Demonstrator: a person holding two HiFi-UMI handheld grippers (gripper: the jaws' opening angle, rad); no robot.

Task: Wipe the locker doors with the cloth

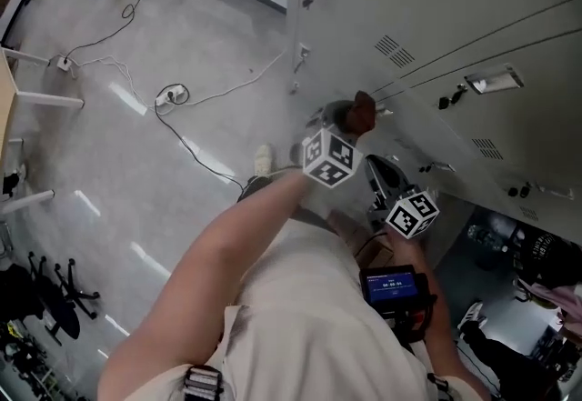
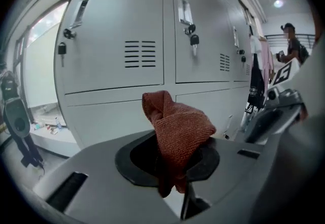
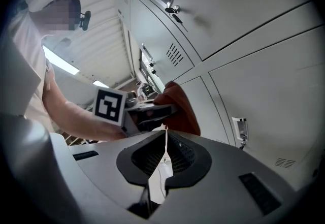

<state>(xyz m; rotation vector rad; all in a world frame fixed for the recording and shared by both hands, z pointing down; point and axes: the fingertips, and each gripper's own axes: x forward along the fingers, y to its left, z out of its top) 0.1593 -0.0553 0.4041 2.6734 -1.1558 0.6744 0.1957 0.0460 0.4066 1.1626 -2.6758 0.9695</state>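
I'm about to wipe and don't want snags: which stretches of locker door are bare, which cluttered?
Bare: the lower door panels under the seam behind the cloth, and the upper door between its handle and vent slots. Crowded: the keyed handle on the next door over.

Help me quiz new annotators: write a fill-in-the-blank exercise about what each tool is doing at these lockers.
1. The left tool is shut on a rust-red woven ____.
2. The right tool has its jaws together and holds ____.
3. A small dark ____ hangs from the lock of the pale grey metal locker door.

Missing words: cloth; nothing; key.
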